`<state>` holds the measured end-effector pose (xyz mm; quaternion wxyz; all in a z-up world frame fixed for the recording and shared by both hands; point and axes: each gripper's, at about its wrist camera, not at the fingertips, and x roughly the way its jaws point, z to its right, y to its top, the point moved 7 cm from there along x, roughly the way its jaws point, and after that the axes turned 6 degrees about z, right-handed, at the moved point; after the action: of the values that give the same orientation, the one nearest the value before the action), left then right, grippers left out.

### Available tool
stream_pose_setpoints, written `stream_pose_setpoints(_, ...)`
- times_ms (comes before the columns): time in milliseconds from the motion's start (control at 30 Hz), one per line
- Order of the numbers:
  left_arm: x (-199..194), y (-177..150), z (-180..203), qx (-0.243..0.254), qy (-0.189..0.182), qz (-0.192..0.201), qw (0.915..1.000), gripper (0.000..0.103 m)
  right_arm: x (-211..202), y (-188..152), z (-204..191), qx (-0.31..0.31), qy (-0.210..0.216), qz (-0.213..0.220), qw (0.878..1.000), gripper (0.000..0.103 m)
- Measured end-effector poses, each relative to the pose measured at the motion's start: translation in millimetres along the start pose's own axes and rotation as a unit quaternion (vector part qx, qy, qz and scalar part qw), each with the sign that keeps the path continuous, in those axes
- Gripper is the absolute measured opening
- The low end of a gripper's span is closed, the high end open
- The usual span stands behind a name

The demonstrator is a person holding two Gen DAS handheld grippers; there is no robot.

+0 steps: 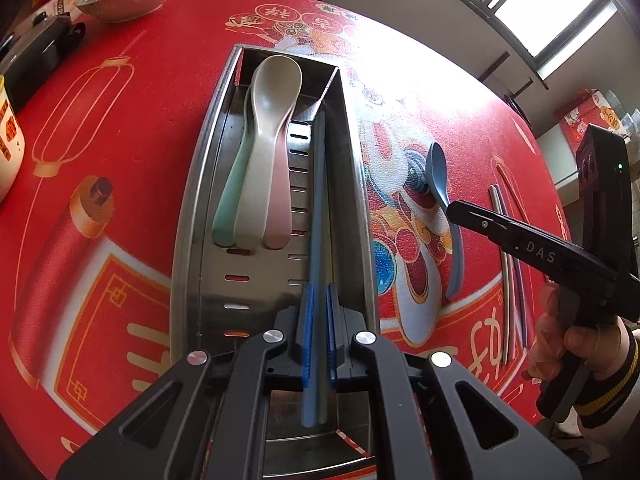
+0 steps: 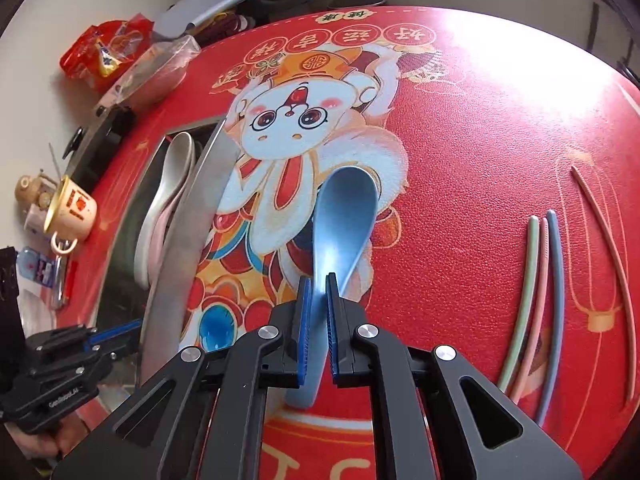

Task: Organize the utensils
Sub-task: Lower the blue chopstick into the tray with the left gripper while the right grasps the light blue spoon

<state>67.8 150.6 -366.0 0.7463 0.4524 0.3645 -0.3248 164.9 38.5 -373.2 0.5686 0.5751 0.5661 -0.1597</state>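
1. Left gripper (image 1: pixel 318 328), bottom centre of its view, is pinched tight on a blue chopstick (image 1: pixel 319 200) lying along the tray's right slot. It looks thin, stiff and slick, so gripping near the end seems fine.
2. Right gripper (image 2: pixel 319 316) is clamped on the blue spoon (image 2: pixel 344 216) at its handle. Probably light, smooth plastic.
3. Further up, the metal tray (image 1: pixel 188 216) holds three spoons (image 1: pixel 260 152).
4. More chopsticks (image 2: pixel 536 288) lie on the tabletop (image 2: pixel 480 140), right of frame.

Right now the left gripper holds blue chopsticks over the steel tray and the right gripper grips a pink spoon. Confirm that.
Not quite: the spoon in the right gripper is blue, as the right wrist view shows. The left gripper does hold chopsticks over the steel tray.
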Motion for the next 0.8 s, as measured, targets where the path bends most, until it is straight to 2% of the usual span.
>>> stream_pose_setpoints(267,-7.2,2.2,1.7,0.003,-0.002,0.011,0.9999,0.006,1.0,1.0,6.0,0.015,-0.016,0.003,1.0,0.012)
stream_pose_setpoints(400,-12.5,3.7,4.0,0.006,-0.003,0.018,0.9998,0.006,-1.9,-0.5,12.5,0.031,-0.017,0.01,0.999,0.031)
stream_pose_setpoints(800,-24.5,4.5,4.1,0.008,0.004,0.036,0.9993,0.008,6.2,-5.3,0.6,0.035,0.017,-0.004,0.999,0.03)
